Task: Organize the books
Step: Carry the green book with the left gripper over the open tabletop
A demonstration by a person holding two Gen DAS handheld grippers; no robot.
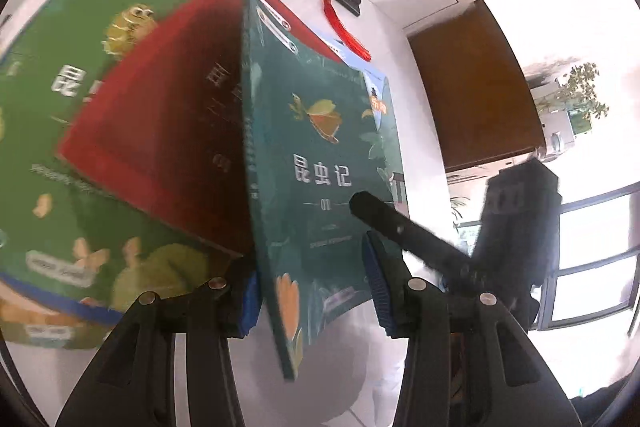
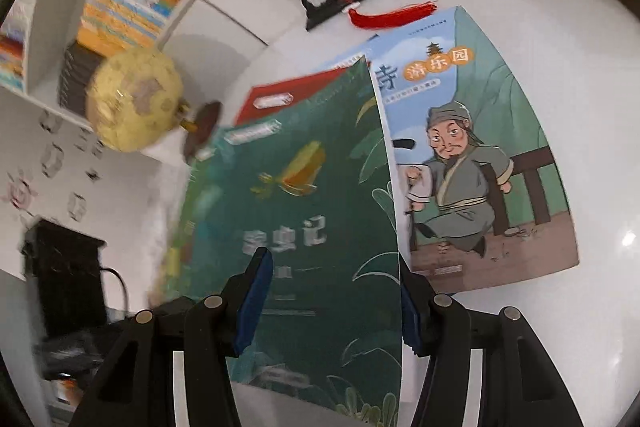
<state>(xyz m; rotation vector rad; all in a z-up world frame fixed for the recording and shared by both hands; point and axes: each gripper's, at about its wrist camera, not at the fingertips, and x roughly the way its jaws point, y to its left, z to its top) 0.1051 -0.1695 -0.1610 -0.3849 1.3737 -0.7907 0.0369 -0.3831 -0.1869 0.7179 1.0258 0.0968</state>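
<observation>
Four books point(image 1: 320, 155) (one teal, raised) and two grippers point(image 1: 312, 287).

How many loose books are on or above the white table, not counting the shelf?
4. The dark teal book is lifted, between both grippers' jaws. The red book lies on the green book. The cartoon-man book lies flat at the right. More may be hidden underneath.

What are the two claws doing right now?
Left gripper: shut on the teal book, near its spine.
Right gripper: jaws straddle the same teal book; grip cannot be told.
</observation>
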